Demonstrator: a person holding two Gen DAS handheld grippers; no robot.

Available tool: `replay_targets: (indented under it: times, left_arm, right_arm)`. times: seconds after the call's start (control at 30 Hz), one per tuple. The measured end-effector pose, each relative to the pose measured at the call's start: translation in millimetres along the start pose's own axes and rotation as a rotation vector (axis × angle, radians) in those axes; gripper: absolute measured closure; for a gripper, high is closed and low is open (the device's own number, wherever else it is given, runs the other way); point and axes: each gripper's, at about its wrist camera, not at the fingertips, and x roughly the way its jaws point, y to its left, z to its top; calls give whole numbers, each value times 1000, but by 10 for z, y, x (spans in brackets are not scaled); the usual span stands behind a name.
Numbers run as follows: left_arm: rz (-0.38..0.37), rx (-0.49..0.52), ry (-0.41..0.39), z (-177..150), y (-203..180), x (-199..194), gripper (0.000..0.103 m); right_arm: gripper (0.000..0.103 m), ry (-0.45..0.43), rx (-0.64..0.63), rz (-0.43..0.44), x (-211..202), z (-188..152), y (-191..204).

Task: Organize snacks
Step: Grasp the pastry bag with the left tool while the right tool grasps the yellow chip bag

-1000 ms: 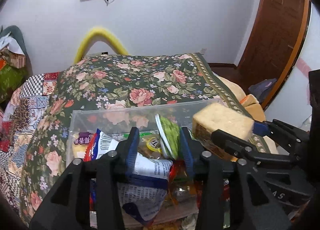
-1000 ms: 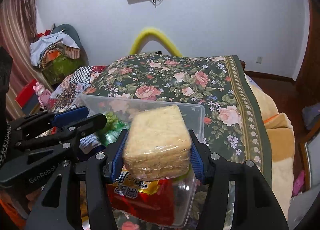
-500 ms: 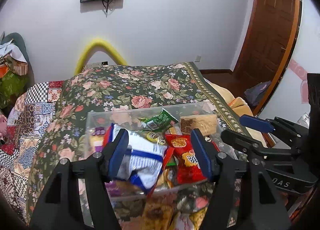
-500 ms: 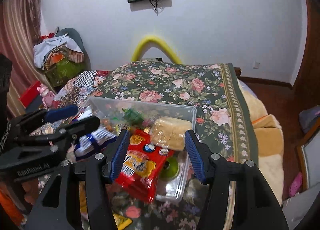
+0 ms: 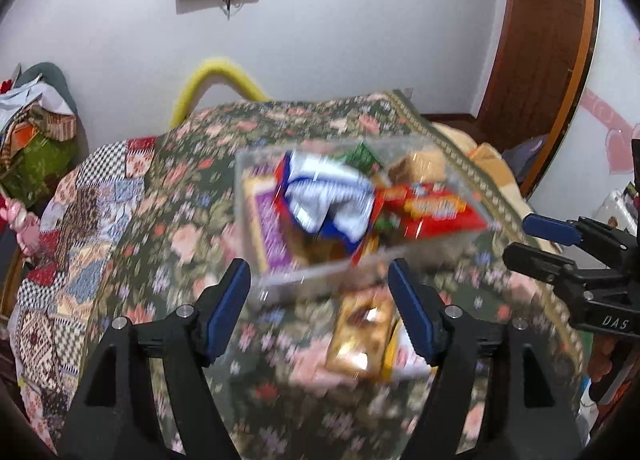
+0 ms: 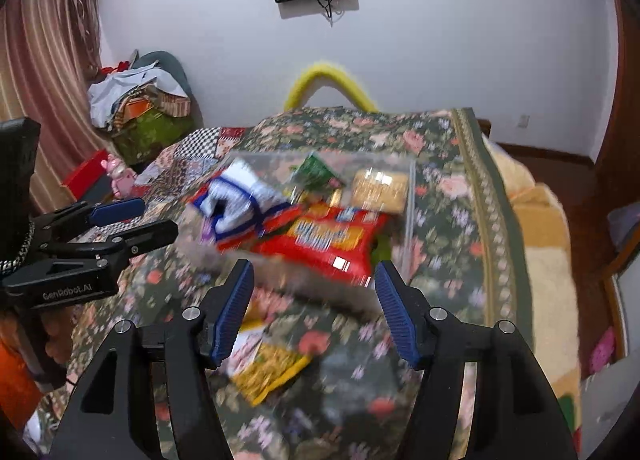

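Both the left claw and the right claw hang spread wide and empty above the floral bed. Beyond them sits the clear plastic bin, packed with snacks: a red bag, a white-and-blue bag, a wrapped cracker block. Nearer, a yellow packet lies loose on the bed.

snack packets in bin on bed.
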Motion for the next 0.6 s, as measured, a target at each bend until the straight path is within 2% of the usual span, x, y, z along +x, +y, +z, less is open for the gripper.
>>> replay_targets:
  times: [0.17,0.33,0.47,0.6]
  left_arm:
    - [2,-11,53,-313,124,39,30]
    - [-11,-36,106,-575,179,179,30]
    - [-26,-43,130,-706,192,244,30]
    - [-38,-56,138,-775,214,279,30]
  right_arm:
    - [42,55,-5,4,100,-266,125]
    - [34,126,10,26,298,-468,244]
    - [31,185,-10,61,473,-532,338]
    - [23,205,-30,54,587,-532,418]
